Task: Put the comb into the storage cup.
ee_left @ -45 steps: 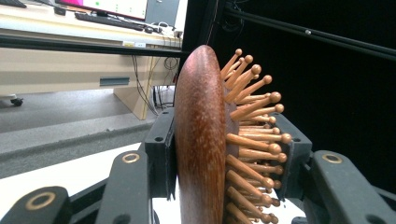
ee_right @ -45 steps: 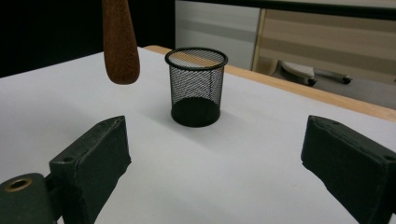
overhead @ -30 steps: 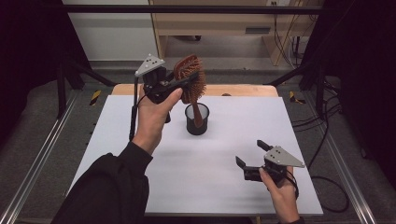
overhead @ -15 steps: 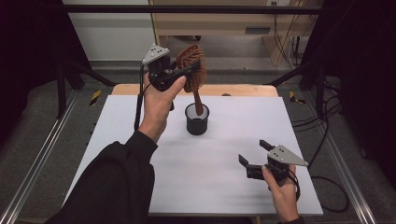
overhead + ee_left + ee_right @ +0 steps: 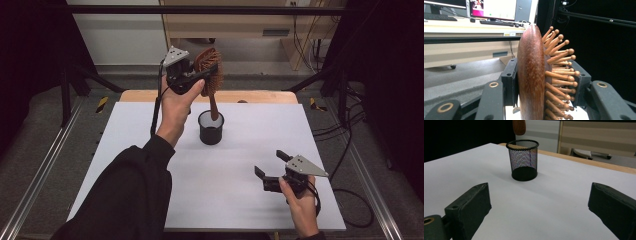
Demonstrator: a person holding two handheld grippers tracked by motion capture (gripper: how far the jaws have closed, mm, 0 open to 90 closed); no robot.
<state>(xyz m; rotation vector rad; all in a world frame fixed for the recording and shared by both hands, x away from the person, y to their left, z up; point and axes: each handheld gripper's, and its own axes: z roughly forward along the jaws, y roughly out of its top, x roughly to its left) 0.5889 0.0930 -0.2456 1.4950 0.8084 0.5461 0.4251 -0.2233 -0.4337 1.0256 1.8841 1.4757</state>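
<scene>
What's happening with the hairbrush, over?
Left tool clamped on wooden hairbrush, handle tip above mesh cup. Right tool open, resting. Nothing in the way.

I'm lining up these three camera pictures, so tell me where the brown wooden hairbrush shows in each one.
High view: brown wooden hairbrush top centre, clamped in the left gripper.
Left gripper view: fills the centre, between the jaws.
Right gripper view: handle tip at the top edge.
Shared landmark: the black mesh cup directly below its handle.
</scene>
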